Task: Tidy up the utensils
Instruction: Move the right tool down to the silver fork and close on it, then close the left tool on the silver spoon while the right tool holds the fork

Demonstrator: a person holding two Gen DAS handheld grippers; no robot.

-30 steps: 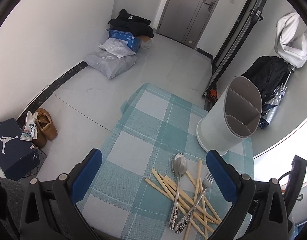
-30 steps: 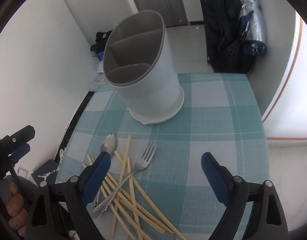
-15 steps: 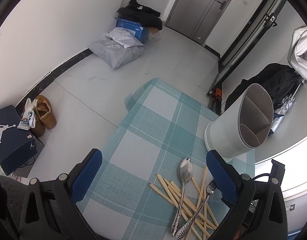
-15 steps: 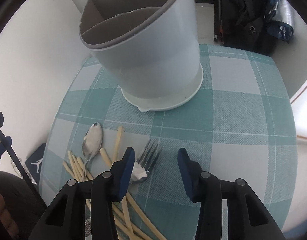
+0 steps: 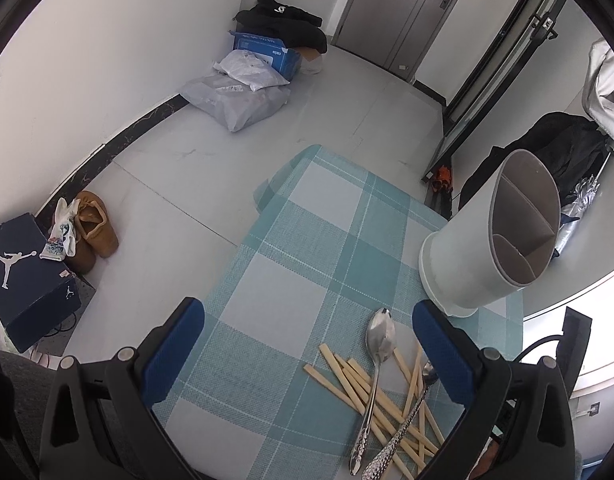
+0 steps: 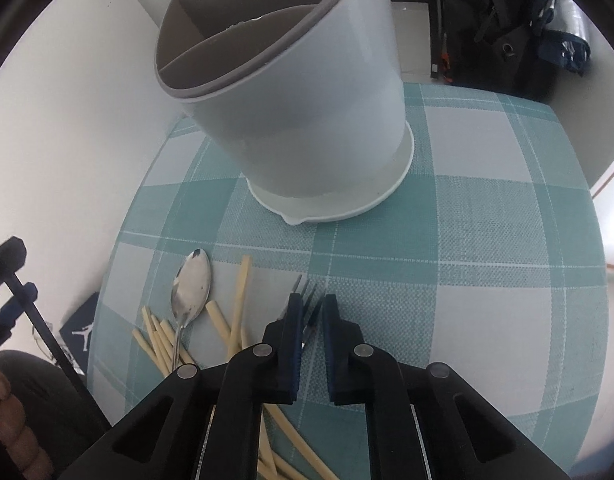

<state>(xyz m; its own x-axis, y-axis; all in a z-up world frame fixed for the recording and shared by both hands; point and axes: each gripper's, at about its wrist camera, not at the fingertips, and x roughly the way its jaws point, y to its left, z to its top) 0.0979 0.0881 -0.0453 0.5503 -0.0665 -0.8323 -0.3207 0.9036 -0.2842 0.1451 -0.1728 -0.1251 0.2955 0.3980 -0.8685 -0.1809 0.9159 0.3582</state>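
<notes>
Right gripper (image 6: 310,312) now narrowed around silver fork's (image 6: 303,296) tines.

Black gripper (image 5: 307,344) frames, blue pads (image 5: 441,348), silver screws; bare fingers (image 6: 5,428).

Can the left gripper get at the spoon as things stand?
Probably yes. The left gripper hangs open above the cloth, and the spoon lies on top of the chopsticks with nothing covering its bowl. The right gripper, closing around the fork, works close by, though.
</notes>
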